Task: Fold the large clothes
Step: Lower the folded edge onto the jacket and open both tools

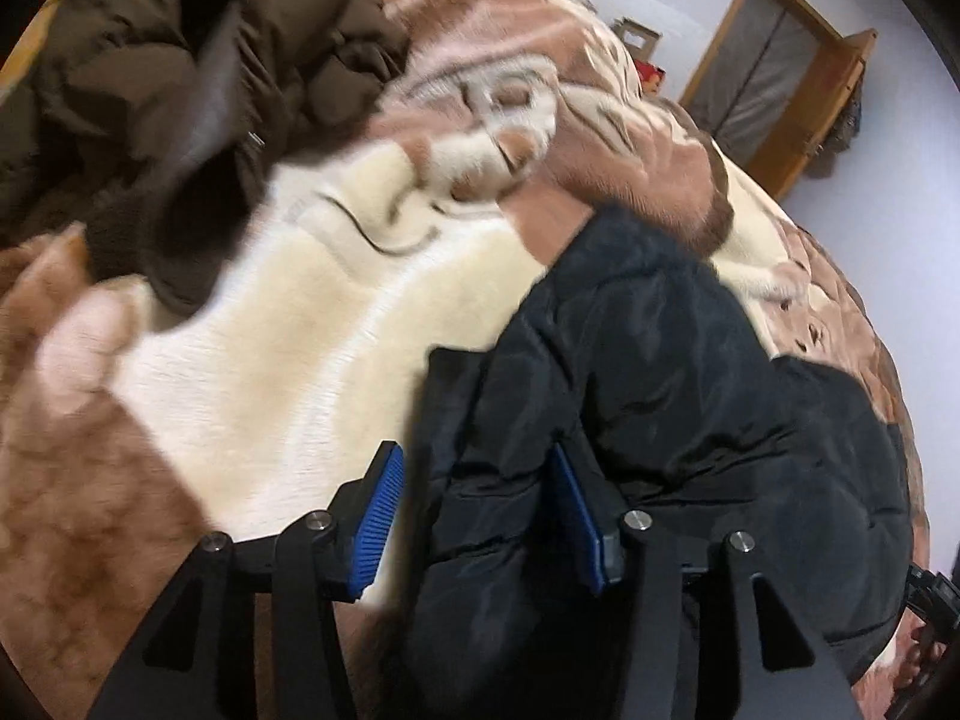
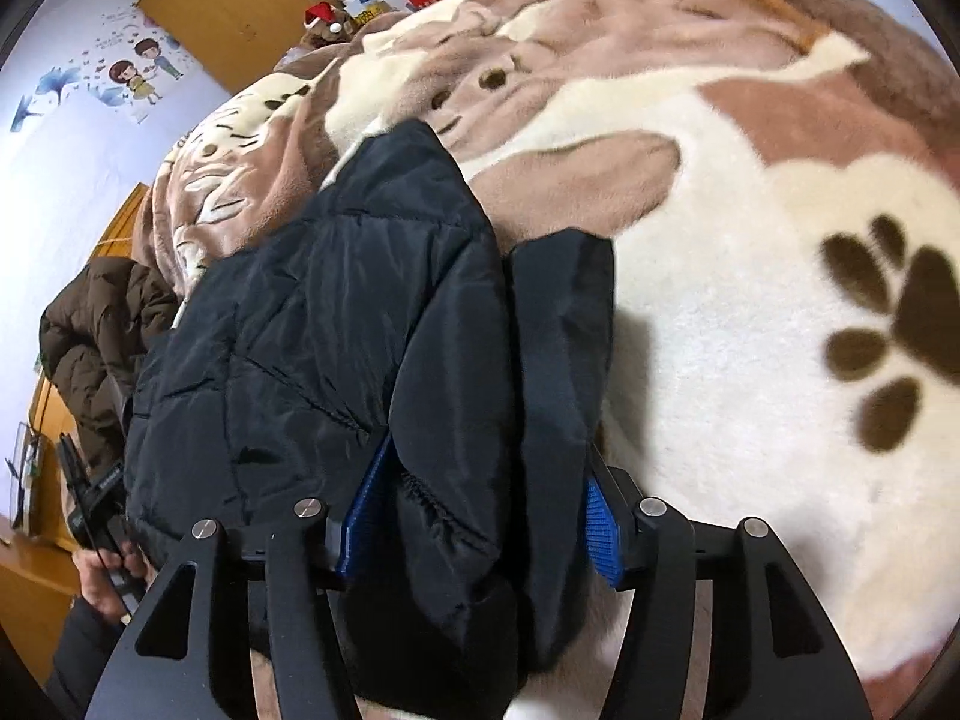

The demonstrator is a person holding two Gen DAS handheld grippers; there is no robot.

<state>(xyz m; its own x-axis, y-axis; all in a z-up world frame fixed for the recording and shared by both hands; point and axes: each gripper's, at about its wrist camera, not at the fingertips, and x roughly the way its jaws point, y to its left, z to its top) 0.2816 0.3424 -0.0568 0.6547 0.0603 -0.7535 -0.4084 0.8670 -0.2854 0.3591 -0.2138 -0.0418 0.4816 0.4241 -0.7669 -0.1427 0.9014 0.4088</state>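
Soft, even indoor light fills both views, with only a faint shadow beside the black jacket (image 2: 336,324) on the blanket (image 2: 750,360). The left wrist view is smeared by motion blur, worst over the brown coat (image 1: 150,90). Both fisheye pictures bend strongly at the edges, with dark corners.

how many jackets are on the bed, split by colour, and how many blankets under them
Black quilted puffer jacket: 1
Brown padded puffer jacket: 1
Plush brown and cream animal-print blanket: 1
Total: 3
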